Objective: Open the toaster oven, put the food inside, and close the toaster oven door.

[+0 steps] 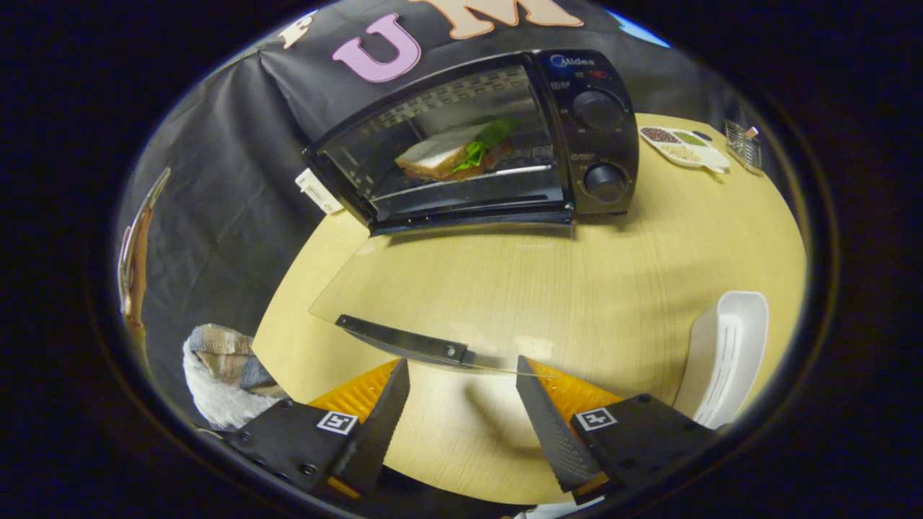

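- Oven (476,144) sits at the far side of the counter (613,288), front facing the tool, so reach in/out is straight ahead.
- Door (440,288) is folded fully down, lying flat out toward the tool; glass pane, counter shows thru it. Handle (404,340) runs along its near edge, just ahead of the fingertips.
- Sandwich (454,153) (white bread w/ green leaf) is already inside, on the rack, roughly centred. Looks clear of the opening, so door should swing w/o catching it.
- Tool (461,375) spread wide, nothing between the fingers; they straddle the right end of the handle w/o touching it, as far as I can tell.
- Judgement: open + load done, closing left. Tool sits low and near the door edge prob. to get under or onto the handle and lift.
- White tray (725,353) is on the counter beside the right finger, empty; likely where the food came from.
- Small divided dish (683,147) and wire holder (744,144) sit beyond, right of the oven, out of the door's path.
- Risk: glass edge is hard to read; a slip lets the door drop back.
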